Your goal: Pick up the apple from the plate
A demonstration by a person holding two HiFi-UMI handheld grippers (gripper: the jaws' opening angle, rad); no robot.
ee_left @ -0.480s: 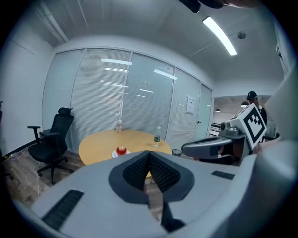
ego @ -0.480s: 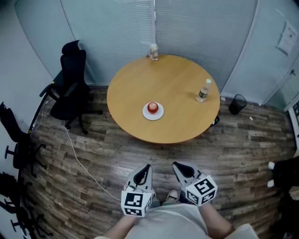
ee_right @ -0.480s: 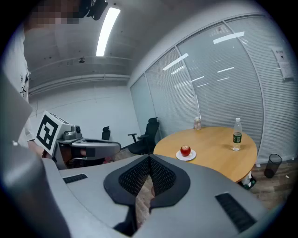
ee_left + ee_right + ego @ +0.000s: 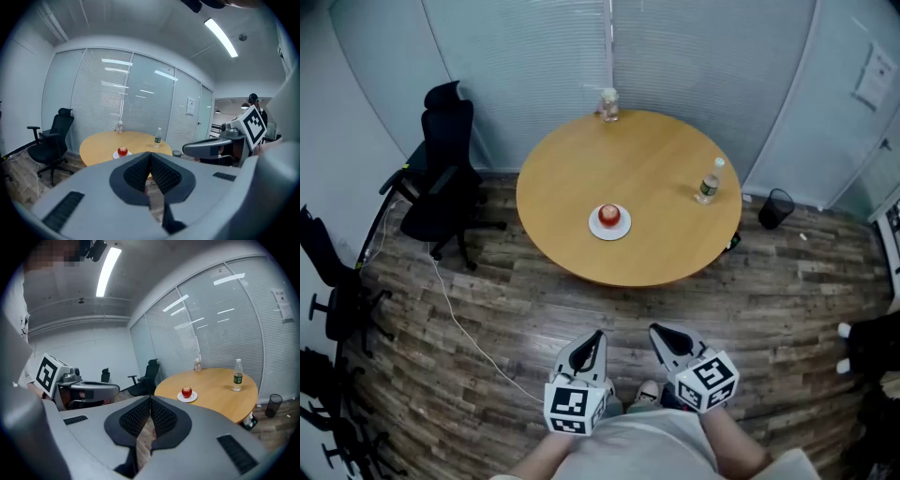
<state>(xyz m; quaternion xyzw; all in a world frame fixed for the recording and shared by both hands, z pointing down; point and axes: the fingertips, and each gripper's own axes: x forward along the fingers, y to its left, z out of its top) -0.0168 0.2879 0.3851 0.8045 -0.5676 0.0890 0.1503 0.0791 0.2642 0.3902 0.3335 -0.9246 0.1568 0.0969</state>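
A red apple [image 4: 609, 215] rests on a small white plate [image 4: 609, 228] near the front of a round wooden table [image 4: 656, 187]. The same apple [image 4: 123, 151] shows far ahead in the left gripper view, and the apple [image 4: 187, 392] also shows in the right gripper view. My left gripper [image 4: 593, 338] and right gripper [image 4: 661, 334] hang side by side low in the head view, over the floor and well short of the table. Both are shut with nothing between the jaws.
A plastic water bottle [image 4: 707, 183] stands at the table's right side and a glass jar [image 4: 607, 104] at its far edge. A black office chair [image 4: 441, 178] sits to the left, a black bin [image 4: 776, 208] to the right, and a white cable [image 4: 464, 328] trails on the wood floor.
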